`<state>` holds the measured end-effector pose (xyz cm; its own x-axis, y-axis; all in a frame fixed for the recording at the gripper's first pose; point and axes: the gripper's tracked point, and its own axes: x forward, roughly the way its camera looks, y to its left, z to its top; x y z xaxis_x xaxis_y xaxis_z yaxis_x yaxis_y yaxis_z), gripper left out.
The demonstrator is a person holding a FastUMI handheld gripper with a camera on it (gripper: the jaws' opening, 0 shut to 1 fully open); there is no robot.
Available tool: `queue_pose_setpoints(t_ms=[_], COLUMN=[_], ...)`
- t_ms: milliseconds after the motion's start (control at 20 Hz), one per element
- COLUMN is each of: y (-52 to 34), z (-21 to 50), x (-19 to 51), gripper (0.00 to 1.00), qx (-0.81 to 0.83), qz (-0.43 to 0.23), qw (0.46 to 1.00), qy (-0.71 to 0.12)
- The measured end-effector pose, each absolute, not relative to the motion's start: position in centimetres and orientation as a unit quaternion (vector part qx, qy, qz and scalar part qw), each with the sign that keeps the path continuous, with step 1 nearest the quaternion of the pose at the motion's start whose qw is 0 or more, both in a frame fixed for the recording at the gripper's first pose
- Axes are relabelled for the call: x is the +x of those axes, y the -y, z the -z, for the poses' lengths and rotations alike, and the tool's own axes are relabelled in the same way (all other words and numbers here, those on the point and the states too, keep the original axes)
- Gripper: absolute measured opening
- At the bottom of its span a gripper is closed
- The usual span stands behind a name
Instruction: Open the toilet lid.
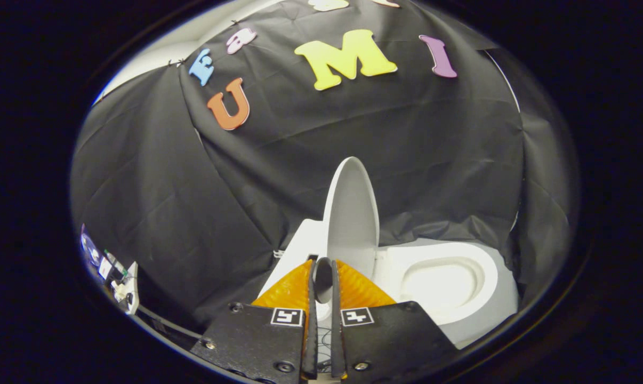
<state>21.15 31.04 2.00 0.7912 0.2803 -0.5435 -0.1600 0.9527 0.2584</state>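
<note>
Against the draped black cloth wall [140,202] I see a glossy white toilet [481,298] with an oval seat [444,280]; its smooth, rounded toilet lid [351,213] stands upright just beyond my gripper [323,272], clenched on the lid's lower edge.

Glossy smooth lid [351,213], matt cloth wall [407,138]

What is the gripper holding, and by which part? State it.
The gripper is shut on the toilet lid, pinching the lid's edge between both fingers. The lid stands raised above the seat.
</note>
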Motion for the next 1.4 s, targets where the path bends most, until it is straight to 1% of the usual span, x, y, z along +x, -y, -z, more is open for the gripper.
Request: queue_pose_setpoints(t_ms=[650,1050,1400], y=[-38.0,-40.0,-40.8], z=[-0.5,0.1,0.2], x=[21.7,21.8,22.0], gripper=[0.13,0.13,0.22], qx=[0.069,0.051,0.037], qz=[-0.140,-0.139,-0.138], qw=[0.937,0.942,0.942], qy=[-0.313,-0.302,-0.304])
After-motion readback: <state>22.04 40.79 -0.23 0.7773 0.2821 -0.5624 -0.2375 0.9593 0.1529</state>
